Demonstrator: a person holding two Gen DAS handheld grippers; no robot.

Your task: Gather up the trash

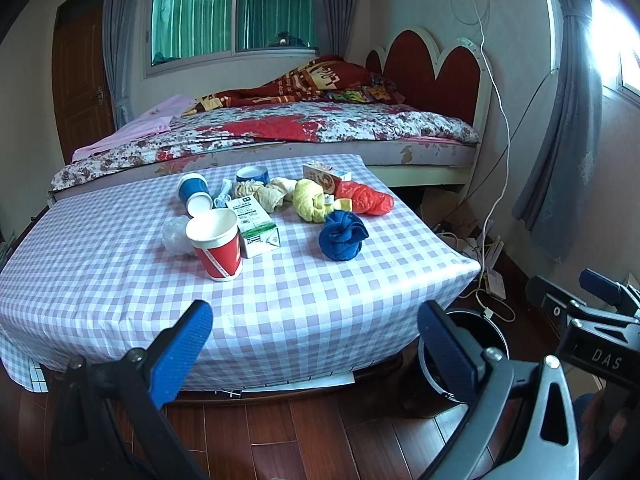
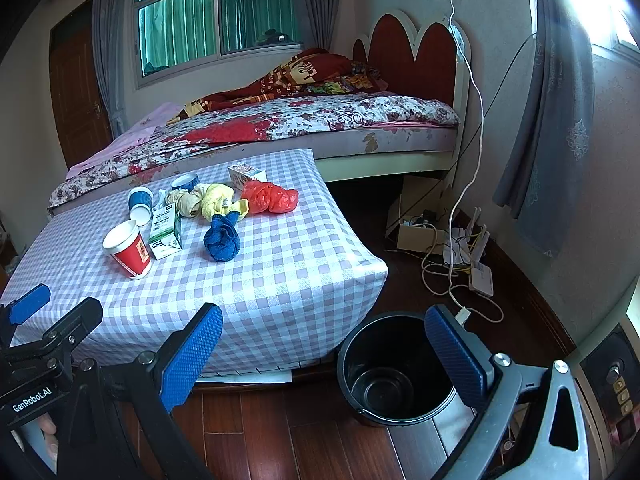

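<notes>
left gripper (image 1: 316,344), right gripper (image 2: 324,350): both spread, empty, short of the table (image 1: 100,280). bin (image 2: 384,360): empty, on floor beside it. red cup (image 1: 216,244): nearest trash. step: none collected; next, reach and pinch.

Near half of the checked table (image 2: 260,300): lying bare, giving open passage. Red paper cup (image 2: 130,250), green carton (image 2: 166,232) and blue cloth (image 2: 222,238) are fronting the clutter behind. Black bin (image 2: 352,364) is standing open-mouthed beside the table's corner.
</notes>
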